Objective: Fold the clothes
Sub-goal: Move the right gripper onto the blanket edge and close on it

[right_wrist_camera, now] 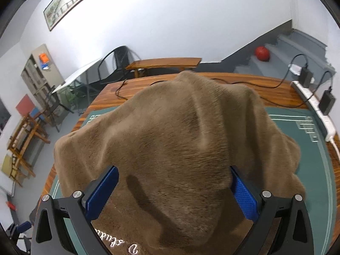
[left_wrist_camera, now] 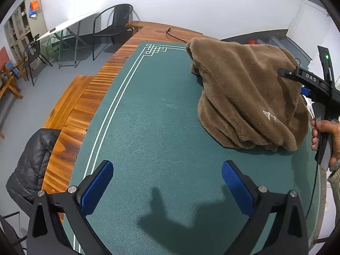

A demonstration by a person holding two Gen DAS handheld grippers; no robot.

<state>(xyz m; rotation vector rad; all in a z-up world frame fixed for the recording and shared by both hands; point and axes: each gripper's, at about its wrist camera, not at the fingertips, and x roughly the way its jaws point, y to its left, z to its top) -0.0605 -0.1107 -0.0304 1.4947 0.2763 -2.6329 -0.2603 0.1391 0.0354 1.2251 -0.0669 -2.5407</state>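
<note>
The brown plush fleece garment (left_wrist_camera: 244,97) sat bunched in a heap on the green ribbed mat w/ white border lines (left_wrist_camera: 148,127), right side of the left-wrist frame, mat lying on the wooden counter (left_wrist_camera: 70,116). Left tongs (left_wrist_camera: 166,182) were released, blue pads wide apart over bare mat at bottom centre, holding nothing. Right tongs (right_wrist_camera: 174,191) were also spread, blue pads (right_wrist_camera: 102,193) either side of the fleece, which filled the gap btwn them in the right-wrist view; whether fabric touched the pads, can't tell. In the left-wrist view the right tool reached in from the right edge at the heap's upper right, a hand (left_wrist_camera: 325,140) on its handle. Judgement: step was getting the heap opened flat before any fold. To do it well, prob. close the right tongs on one layer at an edge, not a thick wad, bring the left tongs across to a 2nd edge, then draw apart low over the mat. White embroidered script (right_wrist_camera: 119,245) at frame bottom could help orient the garment.
</note>
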